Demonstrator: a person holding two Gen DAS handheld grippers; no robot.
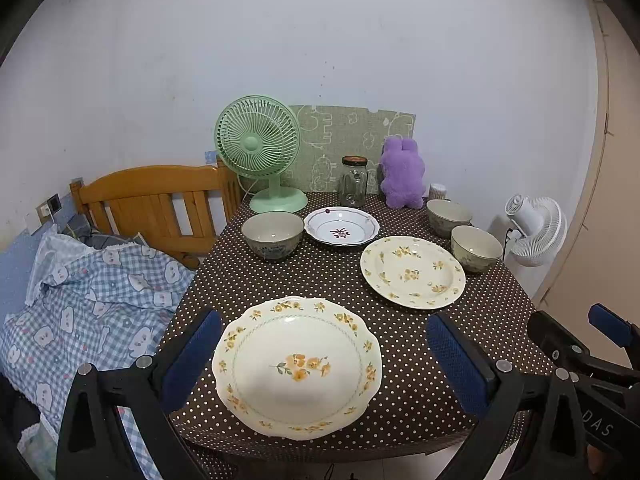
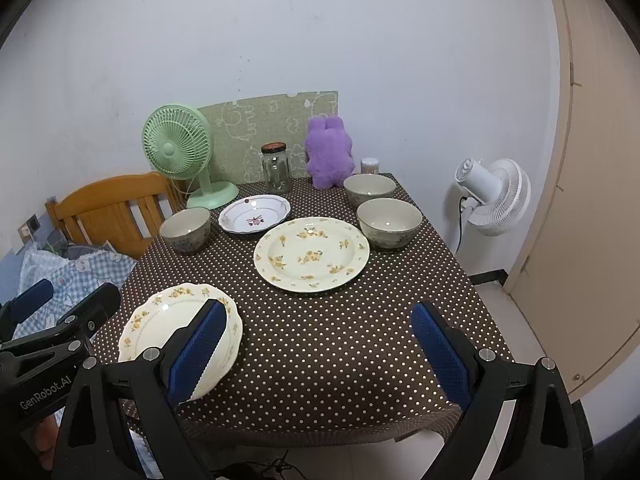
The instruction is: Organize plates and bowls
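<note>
Brown polka-dot table (image 1: pixel 400 380) pushed against a plain white wall, bed on one side, door on the other. Both grippers hang at the table's near edge with nothing in them.

Left gripper (image 1: pixel 324 360) has its jaws spread wide, one blue pad on each side of the scalloped plate (image 1: pixel 296 368), which lies flat at the near edge. The pads don't seem to touch it, and I can't tell how high they sit above the cloth. Right gripper (image 2: pixel 320 352) is just as wide open, over bare cloth right of that same plate (image 2: pixel 160 320), so nothing sits between its pads.

Everything else, going out from the scalloped plate:
- round floral plate (image 2: pixel 311 254) beyond it and to the right, mid-table
- small white plate (image 2: pixel 255 214) with a dark red motif further back, almost touching the round one
- bowl (image 2: pixel 186 229) just left of that small plate
- two more bowls on the right side, one (image 2: pixel 389 223) just beside the round plate, the other (image 2: pixel 370 189) right behind it
- green fan (image 1: pixel 260 152), glass jar (image 1: pixel 353 182) and purple plush (image 1: pixel 401 174) lined up along the back edge in front of a green mat propped on the wall
- white fan (image 2: pixel 494 196) off the table to the right, by the door
</note>
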